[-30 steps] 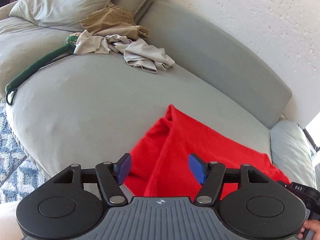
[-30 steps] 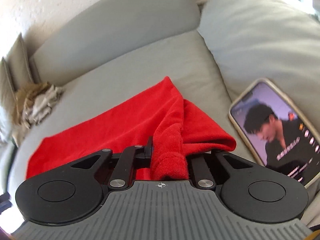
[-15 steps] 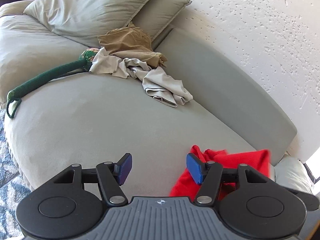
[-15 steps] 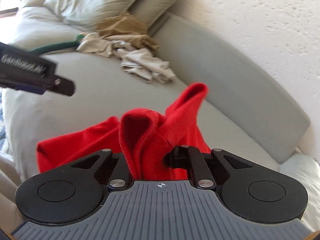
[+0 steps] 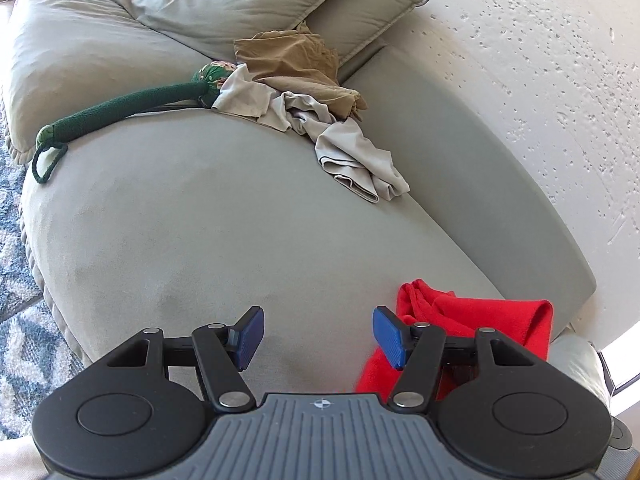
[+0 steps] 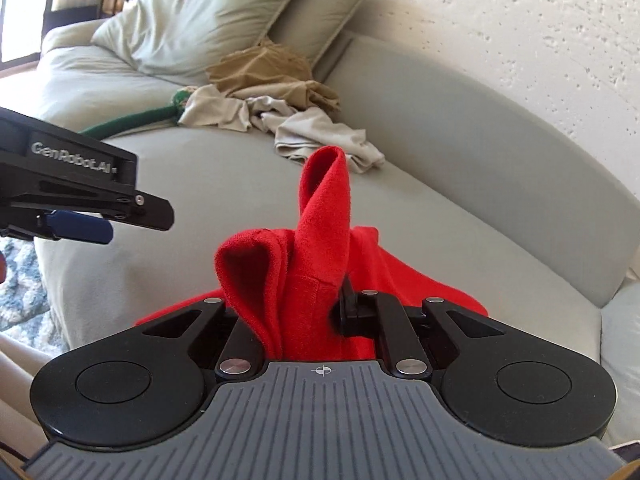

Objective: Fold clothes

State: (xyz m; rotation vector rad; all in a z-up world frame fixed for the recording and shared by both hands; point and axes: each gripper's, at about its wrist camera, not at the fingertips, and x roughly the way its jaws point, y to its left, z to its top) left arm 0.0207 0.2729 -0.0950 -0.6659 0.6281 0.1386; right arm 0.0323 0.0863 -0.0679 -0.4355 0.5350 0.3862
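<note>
The right tongs (image 6: 316,312) are clamped narrow on a bunch of the red garment (image 6: 320,248), whose gathered folds stand up between the black arms, one loop of cloth poking upward. The rest of that garment trails down onto the grey sofa seat (image 5: 240,220) at its near, right-hand end. The left tongs (image 5: 318,338) hang wide apart over bare cushion with nothing between the blue pads (image 5: 250,336); the red cloth lies just beside and behind their right-hand finger. From the right wrist view the left tongs show as a black bar off to the left, apart from the red garment. Farther back on the seat a crumpled heap of beige and tan clothes (image 5: 304,96) sits against the pillows (image 5: 224,4), with a green rope-like thing (image 5: 120,108) stretched out beside it toward the sofa's edge.
</note>
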